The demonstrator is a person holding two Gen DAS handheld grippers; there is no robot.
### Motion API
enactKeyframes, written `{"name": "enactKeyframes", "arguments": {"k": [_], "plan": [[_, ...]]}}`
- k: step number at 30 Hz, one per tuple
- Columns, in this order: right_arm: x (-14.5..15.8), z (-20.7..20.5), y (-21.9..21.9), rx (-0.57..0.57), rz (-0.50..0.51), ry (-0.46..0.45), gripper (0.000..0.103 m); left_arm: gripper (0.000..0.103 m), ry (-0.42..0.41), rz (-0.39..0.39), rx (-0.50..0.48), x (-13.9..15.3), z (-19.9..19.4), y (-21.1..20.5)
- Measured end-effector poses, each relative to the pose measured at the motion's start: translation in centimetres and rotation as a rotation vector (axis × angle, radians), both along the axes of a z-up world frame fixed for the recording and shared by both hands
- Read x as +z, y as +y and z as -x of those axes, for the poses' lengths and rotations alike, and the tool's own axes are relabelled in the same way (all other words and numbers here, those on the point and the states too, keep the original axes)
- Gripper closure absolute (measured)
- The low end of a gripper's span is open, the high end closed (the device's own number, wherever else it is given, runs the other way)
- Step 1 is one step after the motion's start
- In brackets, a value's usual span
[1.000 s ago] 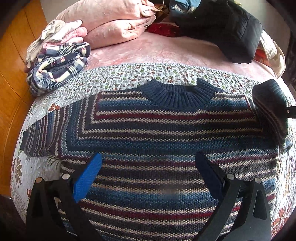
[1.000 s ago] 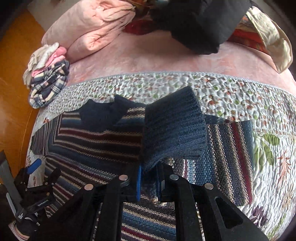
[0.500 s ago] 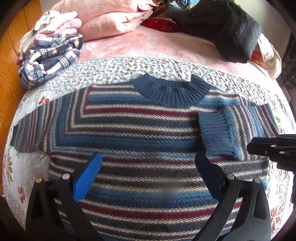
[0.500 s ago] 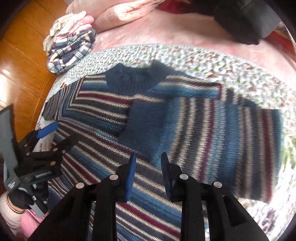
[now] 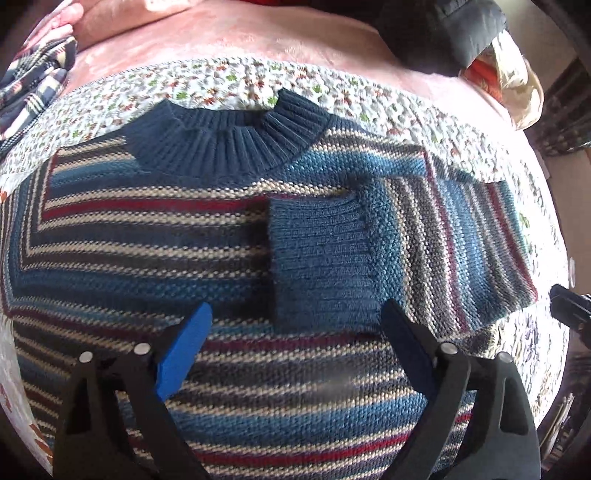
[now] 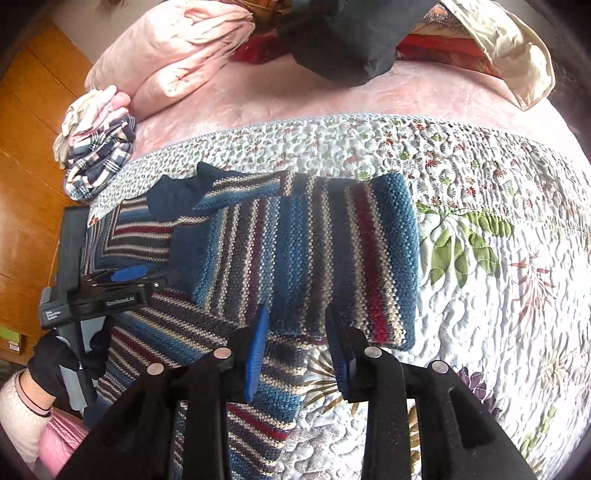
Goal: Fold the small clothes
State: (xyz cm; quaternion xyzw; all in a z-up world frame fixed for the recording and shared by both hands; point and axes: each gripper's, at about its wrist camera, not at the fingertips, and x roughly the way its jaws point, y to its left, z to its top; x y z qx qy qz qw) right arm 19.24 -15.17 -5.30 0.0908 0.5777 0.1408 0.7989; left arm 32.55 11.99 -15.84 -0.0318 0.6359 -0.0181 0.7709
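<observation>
A striped knit sweater (image 5: 147,236) in blue, cream, red and grey lies flat on a floral quilt, dark blue collar (image 5: 229,140) at the far side. Its right sleeve (image 5: 424,251) is folded inward across the chest, with the ribbed blue cuff (image 5: 321,258) lying on the body. My left gripper (image 5: 291,339) hovers open over the lower chest, just short of the cuff. My right gripper (image 6: 297,343) stands open and empty at the near edge of the folded sleeve (image 6: 325,251). The left gripper (image 6: 125,277) shows at the left of the right wrist view, held by a gloved hand.
The floral quilt (image 6: 480,184) covers the near part of a pink bed (image 6: 295,96). A stack of folded clothes (image 6: 96,147) sits at the far left by a pink pillow (image 6: 170,48). Dark garments (image 6: 351,33) and a cream cloth (image 6: 509,48) lie at the far right.
The right gripper carried the sleeve cuff inward, laid it on the chest, let go and drew back to the right. The left gripper moved closer in over the sweater.
</observation>
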Motion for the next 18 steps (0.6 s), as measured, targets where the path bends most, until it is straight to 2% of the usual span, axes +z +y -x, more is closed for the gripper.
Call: {"name": "enactKeyframes", "arguments": {"k": [1,3,4,5,6,8,14,18], "plan": [[0.1,-0.1,-0.3,-0.006,0.000,-0.008,0.070,0.032,0.030,0.018,-0.001,-0.6,-0.3,-0.2],[0.3,-0.3,-0.8,-0.016,-0.001,-0.017,0.070,0.050,0.056,0.039,0.012,-1.3,-0.6,-0.5],[0.3,-0.4,-1.1,-0.024,0.001,-0.020,0.070,0.052,0.049,0.019,0.014,-1.3,-0.6,-0.8],[0.3,-0.5,-1.3,-0.029,0.003,-0.021,0.070,0.062,0.040,0.013,0.015,-1.2,-0.7,-0.9],[0.2,-0.5,-1.5,-0.032,0.009,-0.023,0.070,0.073,0.031,0.018,0.020,-1.1,-0.7,-0.9],[0.0,-0.6,-1.7,-0.038,0.034,-0.024,0.070,0.082,0.015,0.060,0.037,-0.4,-0.6,-0.7],[-1.2,-0.8,-2.8,-0.082,0.054,0.001,0.070,0.087,-0.115,0.111,0.024,4.6,0.2,0.4],[-2.7,-1.2,-3.6,-0.124,0.008,0.048,0.069,0.087,-0.182,0.080,0.023,7.9,0.1,3.0]]}}
